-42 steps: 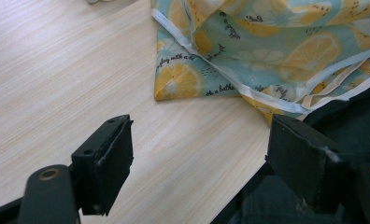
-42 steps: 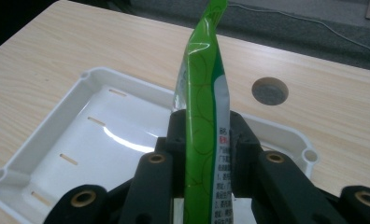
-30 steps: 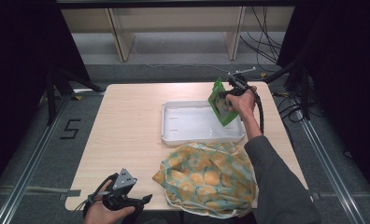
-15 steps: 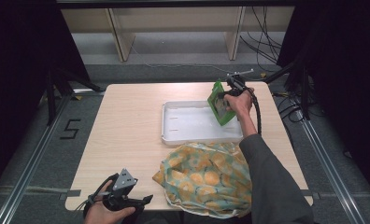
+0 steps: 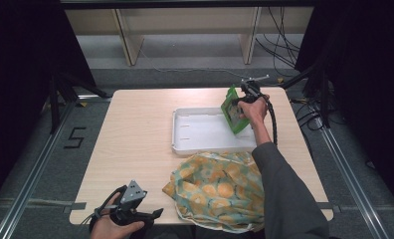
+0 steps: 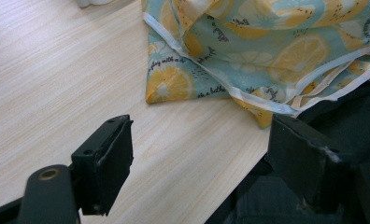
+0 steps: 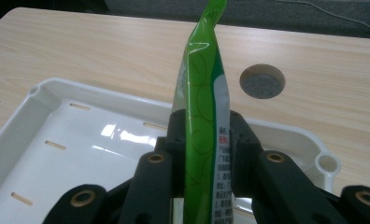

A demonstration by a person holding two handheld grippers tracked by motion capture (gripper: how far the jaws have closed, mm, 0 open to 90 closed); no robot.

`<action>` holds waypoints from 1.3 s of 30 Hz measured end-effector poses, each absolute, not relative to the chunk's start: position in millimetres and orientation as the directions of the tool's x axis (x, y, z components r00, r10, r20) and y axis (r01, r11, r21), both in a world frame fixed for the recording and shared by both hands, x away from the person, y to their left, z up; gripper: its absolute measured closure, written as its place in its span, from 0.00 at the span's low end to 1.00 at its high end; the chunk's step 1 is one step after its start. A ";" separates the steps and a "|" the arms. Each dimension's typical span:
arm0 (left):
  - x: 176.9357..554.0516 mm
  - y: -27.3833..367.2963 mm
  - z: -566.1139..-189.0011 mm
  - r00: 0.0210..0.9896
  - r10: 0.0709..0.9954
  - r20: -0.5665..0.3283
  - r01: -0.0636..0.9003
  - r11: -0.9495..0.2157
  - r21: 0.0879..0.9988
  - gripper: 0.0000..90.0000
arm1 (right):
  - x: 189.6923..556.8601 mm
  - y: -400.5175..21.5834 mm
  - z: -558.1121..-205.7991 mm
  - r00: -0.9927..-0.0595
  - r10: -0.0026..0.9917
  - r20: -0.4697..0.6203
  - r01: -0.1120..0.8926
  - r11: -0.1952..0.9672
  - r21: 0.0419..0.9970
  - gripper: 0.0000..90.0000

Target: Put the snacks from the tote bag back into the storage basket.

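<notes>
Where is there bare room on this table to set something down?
The wide left half of the table, from its left edge to the white tray, is free. The tray floor is bare too. It is crowded at the near right, where the lemon-print cloth lies against the tray.

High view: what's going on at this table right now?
A person works at a light wooden table with a handheld gripper in each hand. The right gripper is shut on a flat green plastic snack packet, holding it upright over the far right corner of a white plastic tray. The left gripper sits open at the near edge of the table, holding nothing. A yellow and teal lemon-print fabric bag lies crumpled in front of the tray.
</notes>
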State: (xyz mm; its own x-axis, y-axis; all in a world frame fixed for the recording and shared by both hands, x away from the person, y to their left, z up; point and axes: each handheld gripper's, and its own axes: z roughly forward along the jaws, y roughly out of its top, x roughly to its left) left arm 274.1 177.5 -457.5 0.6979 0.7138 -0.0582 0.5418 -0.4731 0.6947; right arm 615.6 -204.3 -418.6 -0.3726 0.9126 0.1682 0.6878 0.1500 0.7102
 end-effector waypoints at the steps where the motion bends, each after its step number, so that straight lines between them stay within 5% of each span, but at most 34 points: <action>1: 274.0 177.4 -457.6 0.698 0.714 -0.058 0.542 -0.473 0.695 0.24 | 616.0 -204.4 -419.0 -0.377 0.910 0.173 0.686 0.149 0.712 0.83; 39: 273.2 174.9 -458.4 0.693 0.718 -0.061 0.540 -0.461 0.704 0.24 | 613.3 -214.2 -430.2 -0.250 0.937 0.242 0.781 0.047 0.623 0.71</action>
